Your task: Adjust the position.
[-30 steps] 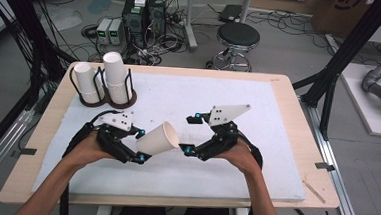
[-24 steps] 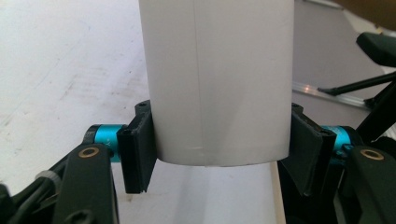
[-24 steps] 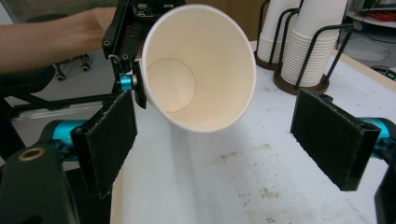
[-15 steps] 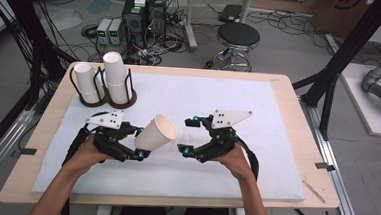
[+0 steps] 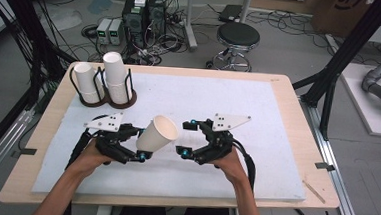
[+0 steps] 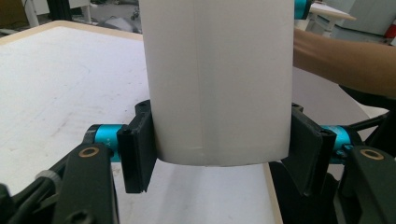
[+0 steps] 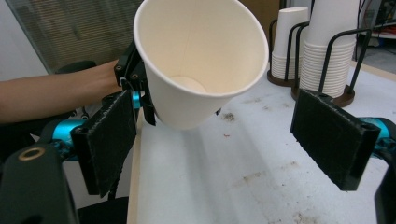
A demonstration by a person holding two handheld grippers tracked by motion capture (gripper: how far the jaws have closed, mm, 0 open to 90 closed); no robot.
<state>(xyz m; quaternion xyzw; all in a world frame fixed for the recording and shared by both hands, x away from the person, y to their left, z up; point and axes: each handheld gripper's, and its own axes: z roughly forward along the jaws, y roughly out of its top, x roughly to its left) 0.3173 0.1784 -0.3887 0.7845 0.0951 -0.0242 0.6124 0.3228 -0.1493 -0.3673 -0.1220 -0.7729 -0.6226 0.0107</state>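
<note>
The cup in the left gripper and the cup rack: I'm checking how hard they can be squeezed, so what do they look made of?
Cup: seemingly paper, matte off-white, with a glued side seam and rolled rim, so easily crushed. Rack: apparently thin black metal wire on dark round bases, though the base material is unclear.

The left gripper [image 5: 138, 143] has its fingers [image 6: 137, 156] clamped shut; facing it, the right gripper [image 5: 186, 137] is spread wide.
</note>
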